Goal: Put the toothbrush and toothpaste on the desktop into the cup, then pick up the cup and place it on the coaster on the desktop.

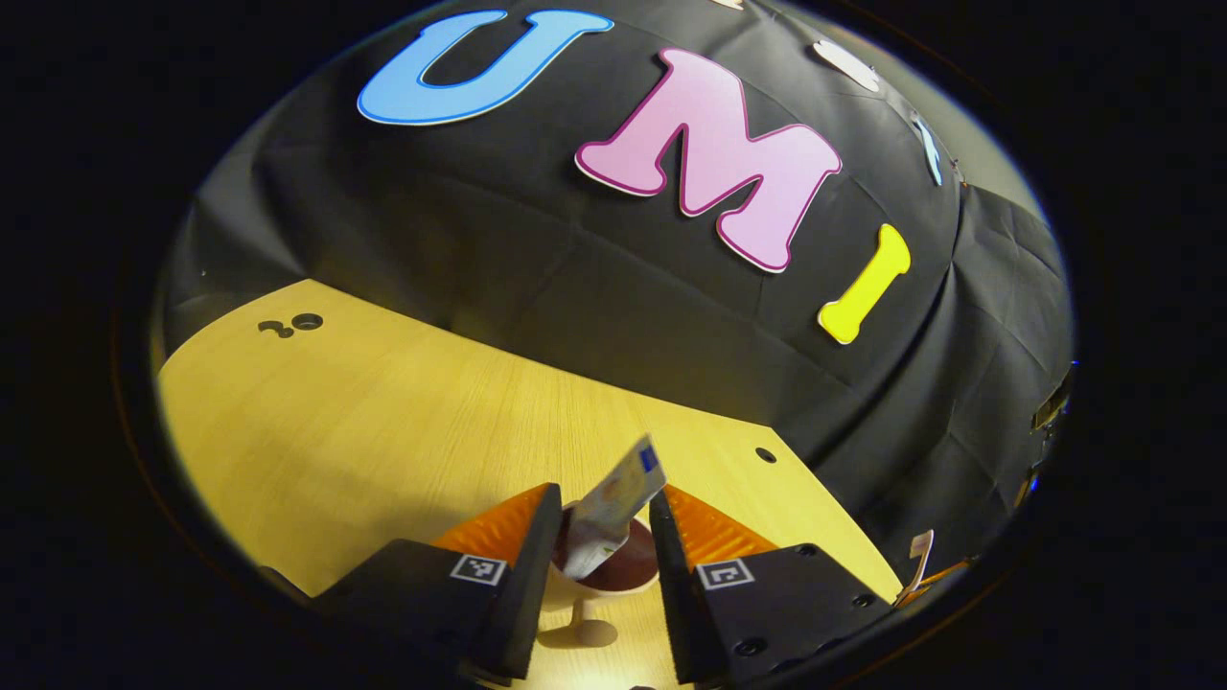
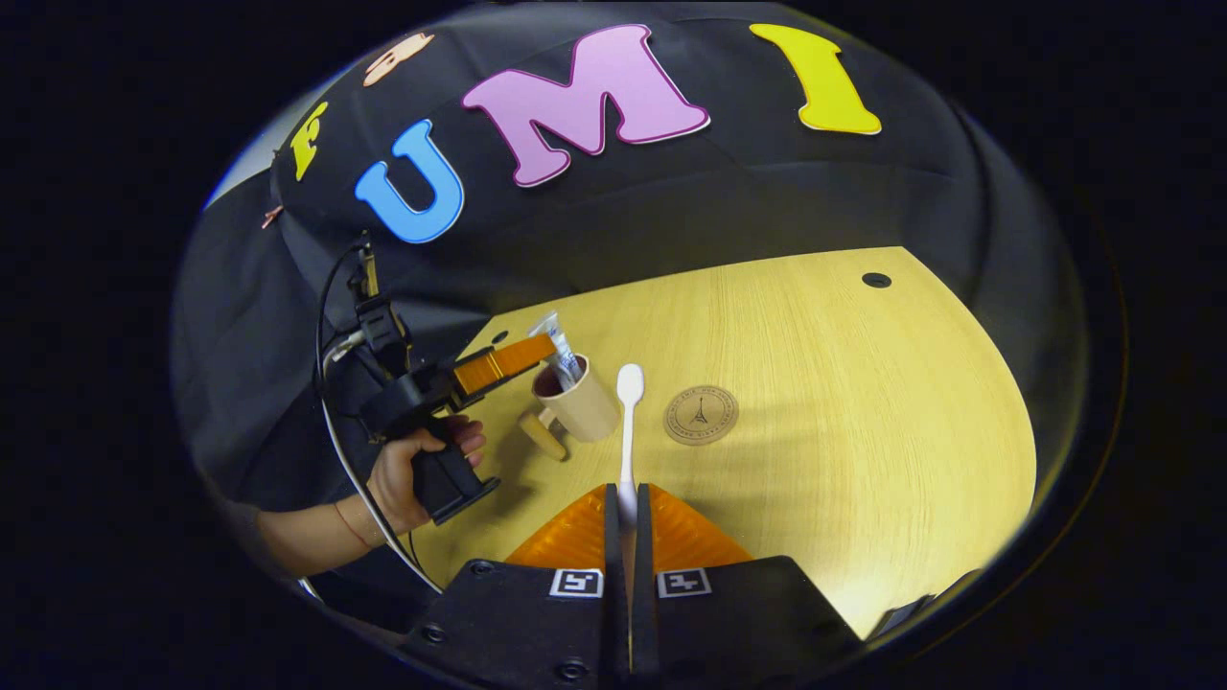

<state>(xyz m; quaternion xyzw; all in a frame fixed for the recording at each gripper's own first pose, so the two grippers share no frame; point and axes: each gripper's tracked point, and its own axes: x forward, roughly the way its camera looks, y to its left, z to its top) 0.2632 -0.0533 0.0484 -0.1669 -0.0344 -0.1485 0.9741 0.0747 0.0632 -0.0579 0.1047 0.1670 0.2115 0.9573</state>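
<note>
Toothpaste (image 1: 613,503) tilted in beige cup (image 2: 578,405)

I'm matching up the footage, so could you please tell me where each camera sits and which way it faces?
Left gripper view: rides on the left hand-held gripper, looking down past its open fingers at the cup with the toothpaste in it.
Right gripper view: rides on the right hand-held gripper, facing across the table toward the coaster; its fingers clamp the toothbrush; a hand shows at left.
Shared: cup, toothpaste, table.
</note>
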